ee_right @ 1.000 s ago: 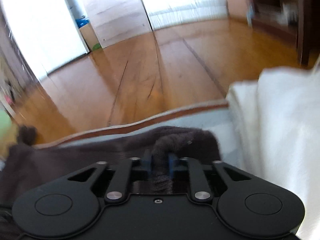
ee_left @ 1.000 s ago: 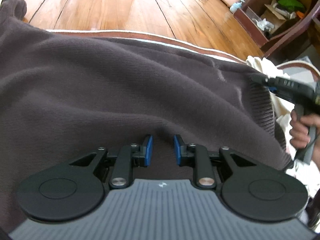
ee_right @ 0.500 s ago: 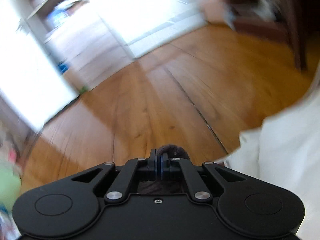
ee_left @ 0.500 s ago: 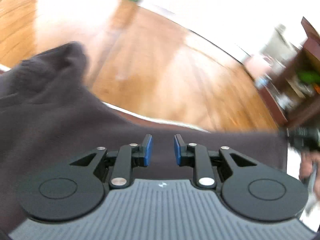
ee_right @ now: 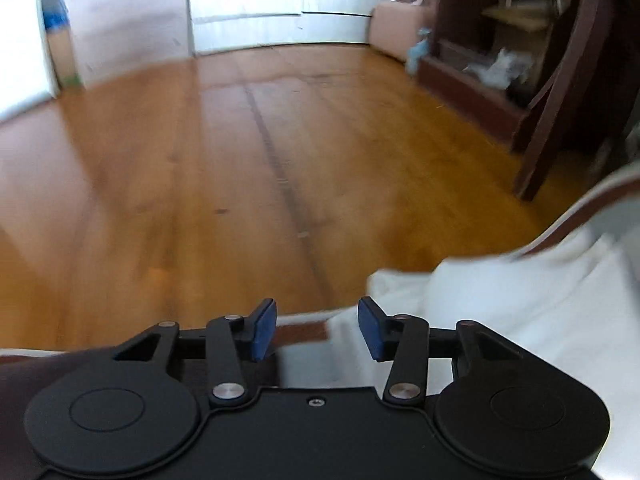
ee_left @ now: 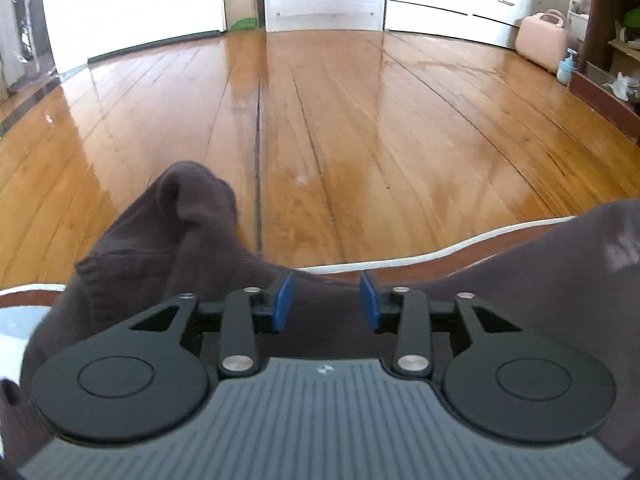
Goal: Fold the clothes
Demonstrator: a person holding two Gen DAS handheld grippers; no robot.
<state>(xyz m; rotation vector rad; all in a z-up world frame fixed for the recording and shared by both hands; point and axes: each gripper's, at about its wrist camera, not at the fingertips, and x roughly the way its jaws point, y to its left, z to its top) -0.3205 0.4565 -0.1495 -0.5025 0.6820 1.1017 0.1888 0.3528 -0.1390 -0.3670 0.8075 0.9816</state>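
Left wrist view: the left gripper (ee_left: 326, 302) is held low and level over 1 dark brown knit garment (ee_left: 160, 264), its 2 blue-padded jaws spread apart with nothing between them. The garment lies under and in front of the gripper, bunched into a raised hump at the left and spreading off to the right edge of the view. It rests on a surface with a brown and white edge (ee_left: 400, 262) just beyond the fingertips. Past that edge the wooden floor (ee_left: 340, 120) runs to white doors, with 1 pink case (ee_left: 542, 40) and 1 small blue bottle (ee_left: 566, 67) beside a dark wooden shelf unit (ee_left: 604, 60) at the far right.

Right wrist view, somewhat blurred: the right gripper (ee_right: 317, 328) is also level, its 2 jaws spread wide and empty. Just ahead and to the right lies 1 white cloth (ee_right: 500, 300), reaching in between the fingertips. A dark strip of the brown garment shows at the lower left.
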